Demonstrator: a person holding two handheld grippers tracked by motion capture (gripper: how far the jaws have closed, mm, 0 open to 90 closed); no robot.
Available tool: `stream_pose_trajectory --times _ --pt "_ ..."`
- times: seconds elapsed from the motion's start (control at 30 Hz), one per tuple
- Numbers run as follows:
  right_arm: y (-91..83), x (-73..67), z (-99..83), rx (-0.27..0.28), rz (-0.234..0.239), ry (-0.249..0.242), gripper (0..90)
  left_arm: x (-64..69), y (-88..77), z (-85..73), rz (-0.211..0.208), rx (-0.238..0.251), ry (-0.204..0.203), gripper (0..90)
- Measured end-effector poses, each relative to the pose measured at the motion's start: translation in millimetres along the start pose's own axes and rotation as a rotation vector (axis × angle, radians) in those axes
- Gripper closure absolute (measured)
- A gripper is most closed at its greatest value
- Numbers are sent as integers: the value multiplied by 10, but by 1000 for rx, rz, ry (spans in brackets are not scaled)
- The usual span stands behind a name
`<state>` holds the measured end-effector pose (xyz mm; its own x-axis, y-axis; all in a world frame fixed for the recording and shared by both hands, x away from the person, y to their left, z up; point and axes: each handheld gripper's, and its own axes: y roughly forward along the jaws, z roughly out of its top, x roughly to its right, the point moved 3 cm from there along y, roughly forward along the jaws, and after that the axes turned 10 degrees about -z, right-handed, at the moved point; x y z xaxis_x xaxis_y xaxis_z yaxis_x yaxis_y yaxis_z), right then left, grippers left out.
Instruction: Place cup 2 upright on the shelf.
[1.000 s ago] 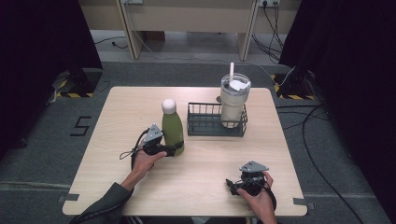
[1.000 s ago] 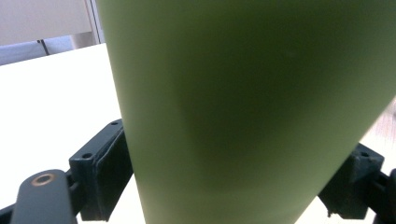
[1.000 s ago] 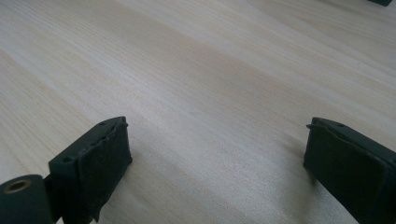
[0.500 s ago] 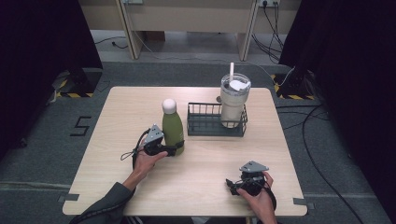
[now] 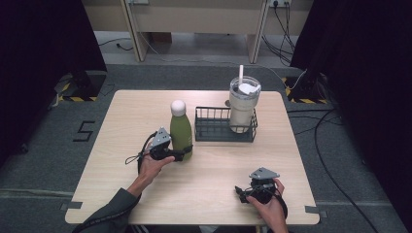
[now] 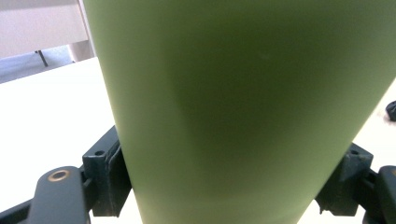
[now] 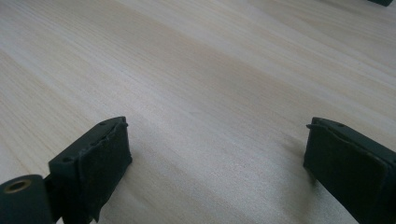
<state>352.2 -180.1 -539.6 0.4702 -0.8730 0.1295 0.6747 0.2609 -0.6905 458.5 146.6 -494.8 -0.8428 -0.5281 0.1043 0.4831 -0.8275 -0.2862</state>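
A green bottle (image 5: 180, 132) with a white cap stands upright on the wooden table (image 5: 121, 126), left of the middle. My left gripper (image 5: 187, 151) reaches in level from the bottle's left and is shut on its lower body. In the left gripper view the green wall (image 6: 243, 102) stands between the two pads (image 6: 109, 177), which press on either side. My right gripper (image 5: 240, 191) rests near the front right edge of the table, open, with bare wood between its jaws (image 7: 217, 158).
A black wire basket (image 5: 214, 131) stands just right of the bottle, behind the table's middle. A large pale tumbler (image 5: 243, 104) with a lid and straw stands in its right end. Dark curtains and floor cables surround the table.
The left gripper has edged a little toward the bottle and its jaws have closed onto it. The bottle stands where it was. The right hand has not moved.
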Motion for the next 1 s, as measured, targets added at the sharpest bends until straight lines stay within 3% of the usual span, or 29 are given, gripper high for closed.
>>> stream_pose_trajectory --times 0.43,1.0 --pt "0 0 0 0 0 0 74 45 -28 339 -18 20 17 202" --pt "1 1 1 -1 0 -1 73 71 102 743 -32 19 56 203"
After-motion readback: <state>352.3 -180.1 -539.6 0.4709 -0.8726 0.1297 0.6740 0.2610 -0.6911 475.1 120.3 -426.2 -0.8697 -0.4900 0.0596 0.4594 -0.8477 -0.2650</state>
